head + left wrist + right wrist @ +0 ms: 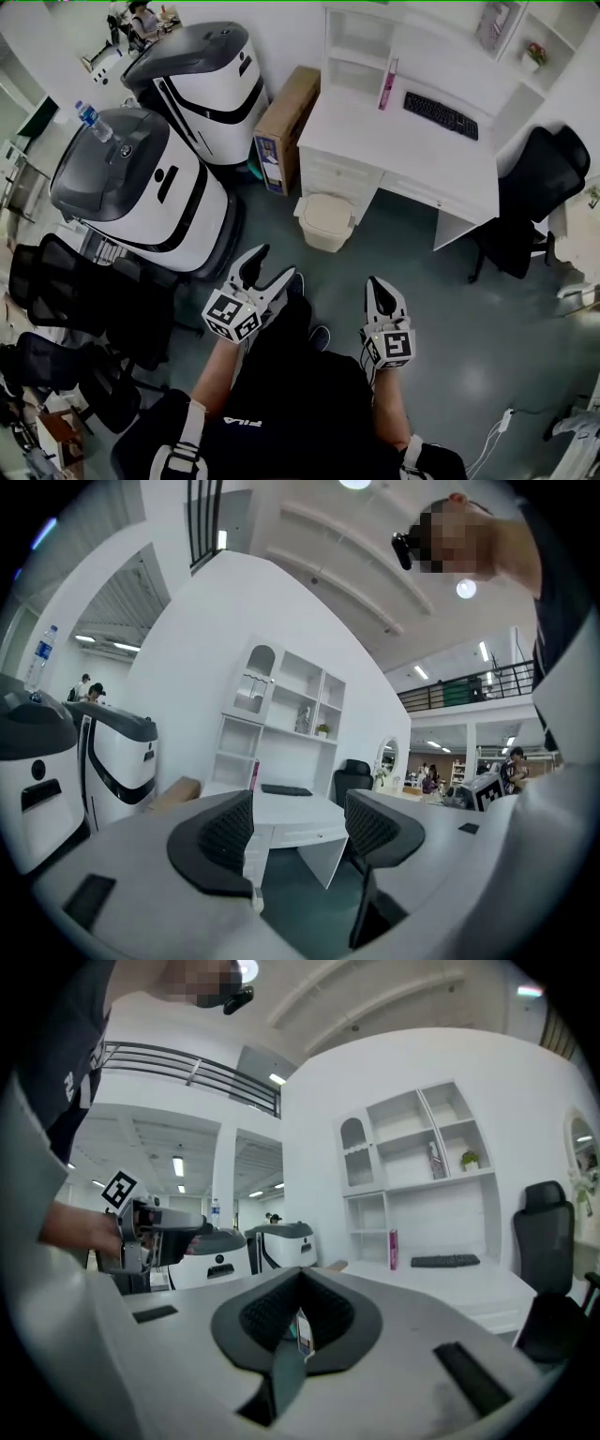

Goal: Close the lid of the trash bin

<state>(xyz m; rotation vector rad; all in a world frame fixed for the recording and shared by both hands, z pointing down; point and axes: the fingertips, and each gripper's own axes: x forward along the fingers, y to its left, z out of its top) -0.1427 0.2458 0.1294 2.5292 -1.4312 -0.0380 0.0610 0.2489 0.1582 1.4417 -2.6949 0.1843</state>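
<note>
left jaws: standing spread, nothing between them; left gripper is pointing level, out over the floor.
right jaws: pressing together, pinching nothing; right gripper is aiming roughly the same way.
both grippers: hanging in front of the person's body, well apart from the bin and touching nothing.
trash bin: sitting on the floor just beside the drawer end of the white bench, ahead of both grippers and between them.
lid: looking flat on top from the head view; I'm not able to tell whether it is fully seated.
step: I'm reading this as free-air travel, no contact with the lid.
how: I'm suggesting the right gripper's closed tip as the pusher, coming down from above and pressing the lid's free edge, not the hinge side.
left: I'm suggesting it as a brace on the bin wall, since the bin is looking light.
risk: a sideways shove is likely sliding the bin into the cardboard box or under the bench.
</note>
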